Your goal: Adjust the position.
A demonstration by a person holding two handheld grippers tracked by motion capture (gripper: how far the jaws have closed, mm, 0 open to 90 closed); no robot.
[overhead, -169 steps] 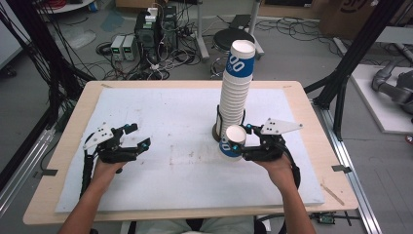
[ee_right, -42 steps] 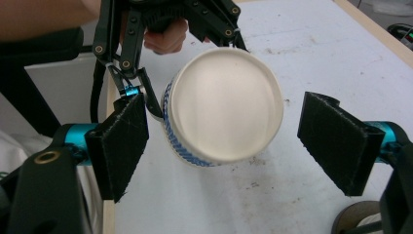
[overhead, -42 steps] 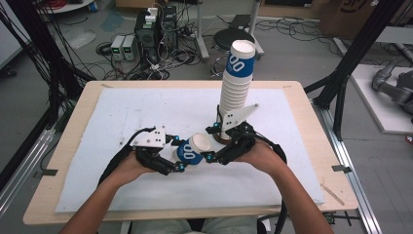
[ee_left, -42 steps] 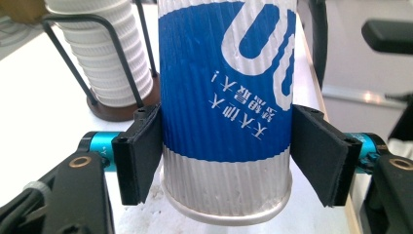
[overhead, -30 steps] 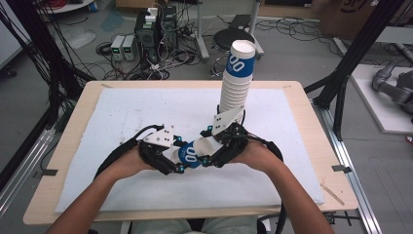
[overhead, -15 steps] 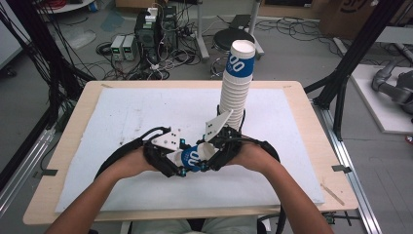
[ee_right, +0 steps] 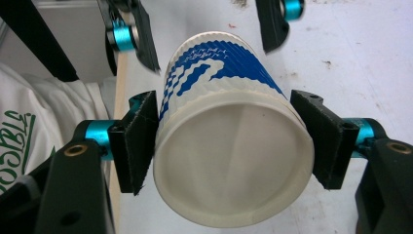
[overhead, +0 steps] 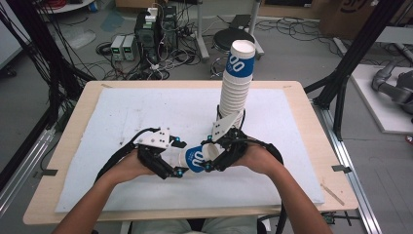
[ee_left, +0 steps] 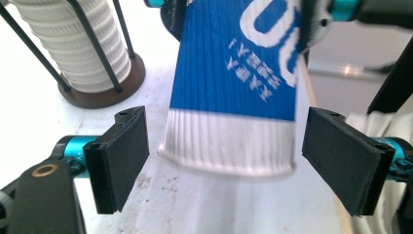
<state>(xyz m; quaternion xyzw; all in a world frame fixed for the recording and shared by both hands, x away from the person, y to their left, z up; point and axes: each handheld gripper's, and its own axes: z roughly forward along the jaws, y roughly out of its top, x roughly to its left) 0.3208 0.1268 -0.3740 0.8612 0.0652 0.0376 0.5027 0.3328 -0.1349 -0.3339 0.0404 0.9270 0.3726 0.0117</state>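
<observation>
A: Right gripper (ee_right: pixel 229 141): jaws clamped on the rim end of the blue-and-white paper cup (ee_right: pixel 229 151), held sideways above the white mat (overhead: pixel 146 112).

B: Left gripper (ee_left: pixel 229 151)?

A: Jaws spread, standing clear on either side of the cup's base end. A second ago it lay farther off; it has closed in, so a hand-over looks imminent.

B: Legible writing?

A: Large white "00" on the blue band; smaller print beneath is unreadable. The cup stack (overhead: pixel 237 80) behind bears the same mark.
</observation>
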